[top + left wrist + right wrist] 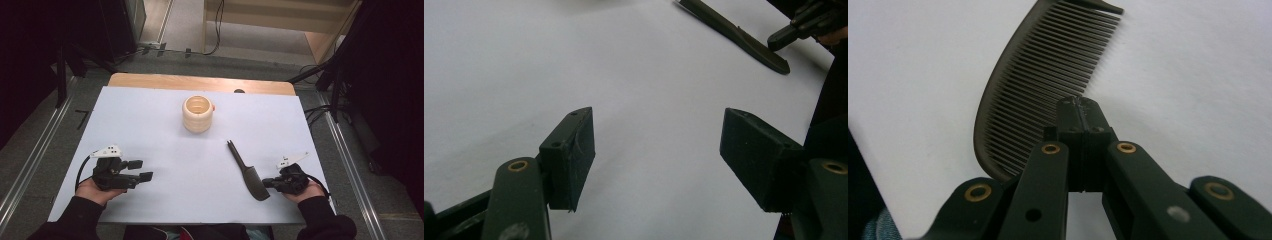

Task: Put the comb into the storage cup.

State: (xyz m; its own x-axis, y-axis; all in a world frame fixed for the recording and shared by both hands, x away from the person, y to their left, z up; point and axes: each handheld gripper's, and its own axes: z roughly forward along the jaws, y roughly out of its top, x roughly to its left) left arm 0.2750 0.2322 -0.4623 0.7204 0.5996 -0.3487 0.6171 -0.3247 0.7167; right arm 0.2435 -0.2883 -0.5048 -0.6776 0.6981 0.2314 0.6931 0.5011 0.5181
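Black plastic, long and slim, the fine-toothed comb (248, 170) lies flat on the white table sheet (165, 125) at the near right, its notched handle tip pointing toward the far side. The right gripper (266, 183) sits at the toothed end of the comb, its two jaws pressed together with nothing between them; in the right gripper view their tips rest just over the comb's teeth (1043, 85). The left gripper (141, 170) rests at the near left, well apart from the comb, jaws spread wide over bare sheet. A cream ribbed round cup (198, 114) stands upright farther back, near the middle
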